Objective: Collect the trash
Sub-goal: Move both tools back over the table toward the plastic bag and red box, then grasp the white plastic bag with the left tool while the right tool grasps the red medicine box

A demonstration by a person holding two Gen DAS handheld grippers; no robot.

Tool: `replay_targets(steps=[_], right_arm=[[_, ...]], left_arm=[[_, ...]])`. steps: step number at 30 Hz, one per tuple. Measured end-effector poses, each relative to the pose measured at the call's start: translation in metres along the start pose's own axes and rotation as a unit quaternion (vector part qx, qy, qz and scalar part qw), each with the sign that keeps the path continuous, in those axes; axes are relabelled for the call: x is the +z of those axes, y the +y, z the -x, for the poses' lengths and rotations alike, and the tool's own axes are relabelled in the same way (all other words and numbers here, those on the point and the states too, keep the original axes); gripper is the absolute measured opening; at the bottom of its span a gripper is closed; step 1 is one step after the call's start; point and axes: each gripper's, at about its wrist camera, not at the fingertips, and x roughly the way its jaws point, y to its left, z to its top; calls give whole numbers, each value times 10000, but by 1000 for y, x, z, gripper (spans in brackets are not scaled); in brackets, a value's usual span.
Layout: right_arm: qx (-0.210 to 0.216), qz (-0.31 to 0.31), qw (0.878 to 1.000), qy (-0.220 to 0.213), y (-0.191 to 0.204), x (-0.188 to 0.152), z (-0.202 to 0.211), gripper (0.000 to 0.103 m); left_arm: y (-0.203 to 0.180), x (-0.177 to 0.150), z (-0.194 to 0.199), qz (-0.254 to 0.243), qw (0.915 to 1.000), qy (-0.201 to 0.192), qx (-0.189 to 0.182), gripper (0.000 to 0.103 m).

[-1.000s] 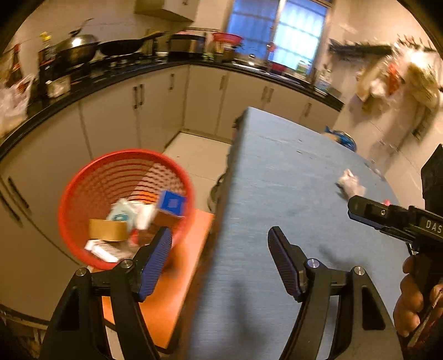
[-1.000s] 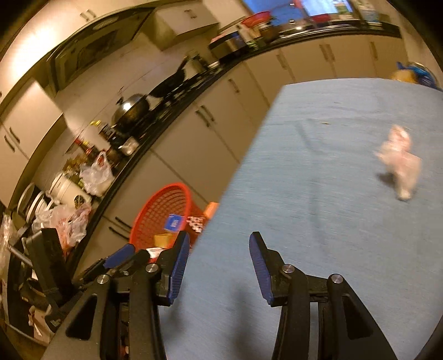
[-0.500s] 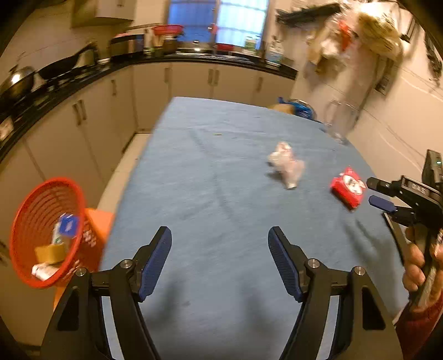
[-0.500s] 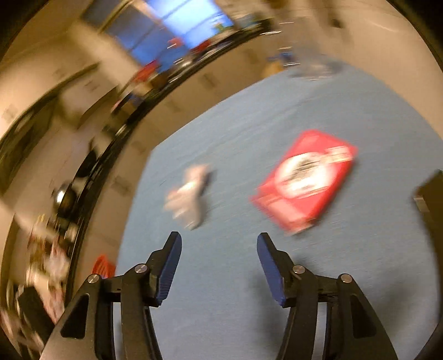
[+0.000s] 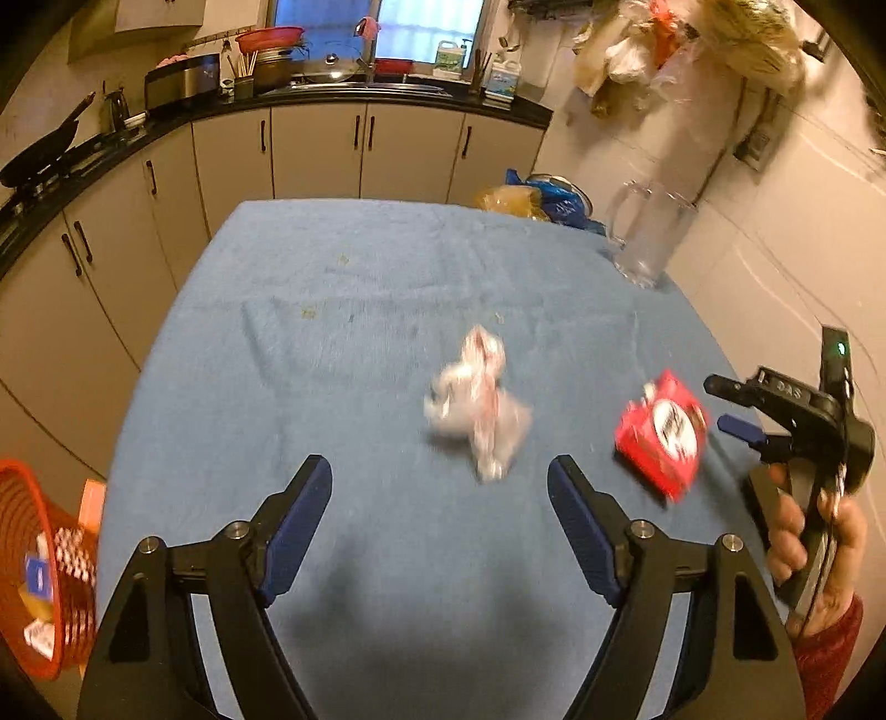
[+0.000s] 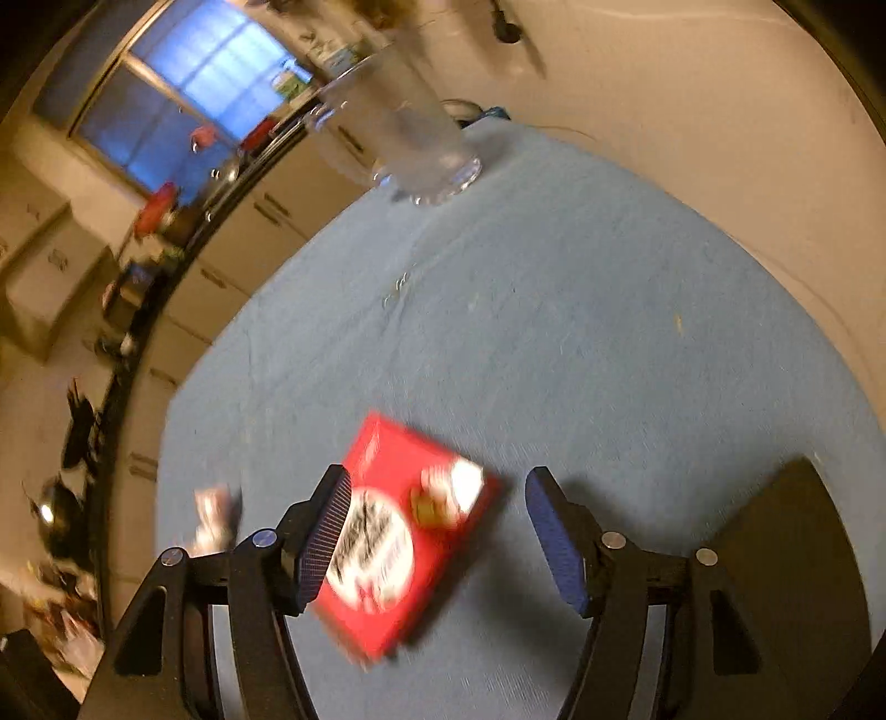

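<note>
The only lettering that reads at all is "DAS", embossed on the black body of the right gripper, at about three o'clock in the left wrist view. The red packet carries dark print on a white oval, but blur leaves it unreadable in both views. No other text can be made out.

Dim warm indoor light, blue window glow, fisheye-bent edges, right wrist view motion-blurred.

Matt blue cloth underlies a glossy red packet, crinkled plastic wrapper and clear glass jug.
</note>
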Motion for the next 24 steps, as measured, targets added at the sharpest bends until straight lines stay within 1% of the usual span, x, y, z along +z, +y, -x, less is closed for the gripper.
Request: replay_targets(steps=[1, 3, 5, 7, 11, 14, 16, 18, 20, 22, 23, 24], right_arm=[[49, -15, 10000, 20, -2, 5, -6, 70], [54, -68, 9999, 116, -2, 9, -17, 70], [157, 31, 9996, 237, 4, 7, -27, 70], [281, 108, 9987, 415, 8, 0, -30, 70], [808, 450, 9916, 901, 20, -26, -17, 70], [1263, 820, 9810, 1225, 28, -48, 0, 70], [1235, 1000, 9813, 1087, 29, -51, 15, 70], [1070, 1270, 9831, 772, 32, -44, 27, 70], [881, 1289, 9854, 684, 34, -38, 26, 71], [973, 1147, 9868, 593, 35, -28, 20, 71], [955, 1169, 9870, 551, 38, -24, 14, 71], [840, 1180, 9881, 522, 41, -18, 6, 71]], left_arm=[[-1, 7, -7, -15, 10000, 29, -39, 79], [-5, 24, -27, -17, 9999, 91, 48, 79], [-10, 37, -48, -80, 9997, 197, 78, 79], [-14, 46, -67, -145, 9993, 275, 228, 79], [-16, 53, -96, -246, 9980, 493, 311, 79], [-14, 50, -110, -295, 9972, 595, 338, 79], [-16, 46, -118, -391, 9962, 662, 405, 79], [-19, 42, -126, -514, 9948, 682, 551, 79], [-20, 37, -128, -556, 9948, 686, 510, 69], [-20, 34, -129, -556, 9947, 732, 464, 45], [-20, 32, -128, -577, 9945, 713, 513, 42], [-21, 31, -126, -609, 9943, 684, 546, 41]])
